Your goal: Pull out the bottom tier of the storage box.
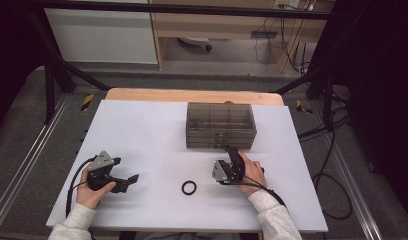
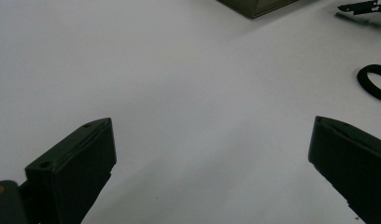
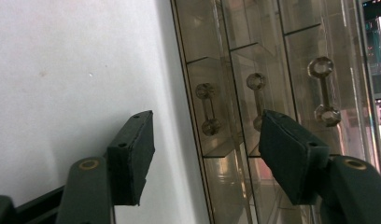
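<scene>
- Left claw [image 1: 133,178] is held low over the white table [image 1: 142,135], jaws wide apart, nothing between them.
- A black ring [image 1: 189,187] is left lying between both hands.
- Right claw [image 3: 205,140] is pointed at the drawer box [image 1: 220,125], jaws apart, one drawer handle [image 3: 208,109] framed between them but not gripped.

- No words, brand names, numbers or labels can be read in any of the three views.
- The yellow-and-black striped tape [image 1: 87,101] on the floor, left of the worktop [image 1: 142,135], is a warning marking without letters; a second piece [image 1: 302,107] lies on the right.
- The screen [image 3: 376,37] at the right edge of the right gripper view shows coloured lines too blurred to read.
</scene>
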### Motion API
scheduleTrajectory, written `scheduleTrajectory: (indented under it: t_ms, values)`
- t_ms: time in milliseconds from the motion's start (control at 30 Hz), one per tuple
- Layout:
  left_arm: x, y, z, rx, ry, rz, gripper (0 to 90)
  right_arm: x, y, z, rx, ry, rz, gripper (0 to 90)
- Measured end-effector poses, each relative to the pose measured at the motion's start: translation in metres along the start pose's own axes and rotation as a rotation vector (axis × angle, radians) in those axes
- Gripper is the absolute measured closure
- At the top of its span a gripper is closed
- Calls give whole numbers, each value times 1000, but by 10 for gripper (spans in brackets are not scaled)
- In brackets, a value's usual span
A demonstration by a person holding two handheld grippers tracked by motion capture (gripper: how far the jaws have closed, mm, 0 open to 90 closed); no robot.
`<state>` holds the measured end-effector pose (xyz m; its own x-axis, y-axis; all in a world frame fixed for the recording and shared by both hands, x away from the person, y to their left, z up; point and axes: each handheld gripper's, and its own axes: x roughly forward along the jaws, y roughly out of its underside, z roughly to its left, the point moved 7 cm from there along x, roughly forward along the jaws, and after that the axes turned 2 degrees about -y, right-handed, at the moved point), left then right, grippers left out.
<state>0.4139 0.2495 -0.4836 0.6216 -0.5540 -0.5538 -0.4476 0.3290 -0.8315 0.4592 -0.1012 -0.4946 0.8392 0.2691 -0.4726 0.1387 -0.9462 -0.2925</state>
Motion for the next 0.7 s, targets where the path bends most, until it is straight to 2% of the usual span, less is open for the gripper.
scheduleTrajectory:
  t_ms: [267, 400, 700]
  values:
    - [0, 0, 0, -1, -1, -1, 4, 5, 3, 3, -19, 21, 8, 417]
    - [0, 0, 0, -2, 0, -1, 4, 6, 2, 3, -60, 40, 8, 450]
    - [0, 0, 0, -1, -1, -2, 5, 10, 1, 6, -83, 65, 17, 487]
